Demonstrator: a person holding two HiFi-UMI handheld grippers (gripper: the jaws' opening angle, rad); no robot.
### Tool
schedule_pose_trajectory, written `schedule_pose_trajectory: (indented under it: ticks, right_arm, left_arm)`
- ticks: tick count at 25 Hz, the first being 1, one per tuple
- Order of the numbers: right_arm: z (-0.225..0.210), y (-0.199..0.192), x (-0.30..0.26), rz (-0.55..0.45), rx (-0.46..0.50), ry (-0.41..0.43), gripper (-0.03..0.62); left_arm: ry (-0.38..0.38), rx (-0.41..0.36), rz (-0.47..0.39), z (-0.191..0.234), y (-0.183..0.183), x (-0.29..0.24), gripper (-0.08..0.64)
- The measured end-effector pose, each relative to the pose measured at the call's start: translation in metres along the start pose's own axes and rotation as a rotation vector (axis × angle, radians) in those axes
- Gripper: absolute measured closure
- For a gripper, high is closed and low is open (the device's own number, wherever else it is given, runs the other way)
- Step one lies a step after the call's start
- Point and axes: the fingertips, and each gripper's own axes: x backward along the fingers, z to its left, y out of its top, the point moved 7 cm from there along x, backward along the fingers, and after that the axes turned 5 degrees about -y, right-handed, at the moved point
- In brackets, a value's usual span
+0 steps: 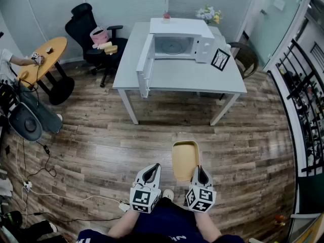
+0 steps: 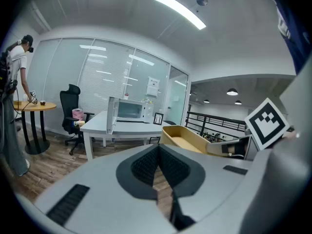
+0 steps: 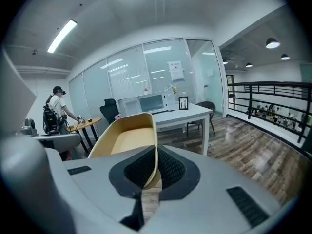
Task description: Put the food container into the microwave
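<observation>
The right hand-held gripper [image 3: 155,167] has its jaws closed on the thin rim of the food container [image 3: 127,135], a shallow tan tray, pinching one wall between the ribbed pads [image 3: 170,168]. The container is held in the air above the wooden floor [image 1: 101,146] and juts forward from the gripper, with its open side up. The left hand-held gripper [image 2: 157,167] sits just beside the right one, its jaws pressed together with nothing between them, and it is not touching the container. Well ahead of both grippers stands the white table [image 1: 177,80], which carries the microwave [image 1: 174,44]. The microwave door [image 1: 146,65] is swung wide open to the left, showing the cavity. A small framed card [image 1: 220,59] leans on the table just right of the microwave. A black office chair [image 1: 88,29] stands to the left of the table, and farther left a person [image 2: 14,106] stands at a round table [image 1: 43,59].
</observation>
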Motion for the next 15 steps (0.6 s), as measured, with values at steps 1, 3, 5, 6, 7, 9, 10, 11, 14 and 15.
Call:
schedule_pose_trajectory:
  ticks: [1, 3, 5, 6, 7, 9, 10, 11, 14, 15]
  right_arm:
    - [0.002, 0.0, 0.002, -0.003, 0.0, 0.002, 0.569]
    - [0.007, 0.001, 0.007, -0.008, -0.003, 0.009, 0.569]
    - [0.013, 0.002, 0.01, -0.014, 0.0, 0.021, 0.569]
    - [0.016, 0.002, 0.011, -0.019, 0.009, 0.026, 0.569]
    - [0.017, 0.003, 0.012, -0.024, 0.021, 0.03, 0.569]
    - [0.017, 0.003, 0.011, -0.025, 0.035, 0.032, 0.569]
    - [0.015, 0.004, 0.011, -0.024, 0.035, 0.031, 0.569]
    - [0.014, 0.005, 0.01, -0.024, 0.032, 0.029, 0.569]
    - [0.01, 0.006, 0.006, -0.027, 0.017, 0.04, 0.565]
    - [0.008, 0.006, 0.005, -0.026, 0.007, 0.045, 0.565]
  left_arm:
    - [-0.002, -0.004, 0.0, -0.001, 0.0, 0.003, 0.557]
    - [-0.006, -0.011, 0.0, -0.001, 0.0, 0.009, 0.557]
    - [-0.006, -0.014, -0.002, 0.0, 0.0, 0.013, 0.557]
    - [-0.005, -0.011, -0.005, 0.001, 0.0, 0.015, 0.557]
    - [-0.003, -0.007, -0.009, 0.001, 0.001, 0.016, 0.557]
    - [-0.001, -0.001, -0.017, -0.001, 0.001, 0.018, 0.557]
    - [-0.001, 0.001, -0.019, -0.002, 0.001, 0.018, 0.557]
    - [-0.001, 0.001, -0.019, -0.004, 0.001, 0.018, 0.557]
    - [0.001, 0.004, -0.018, -0.005, -0.001, 0.016, 0.557]
    - [0.002, 0.009, -0.018, -0.005, -0.002, 0.015, 0.557]
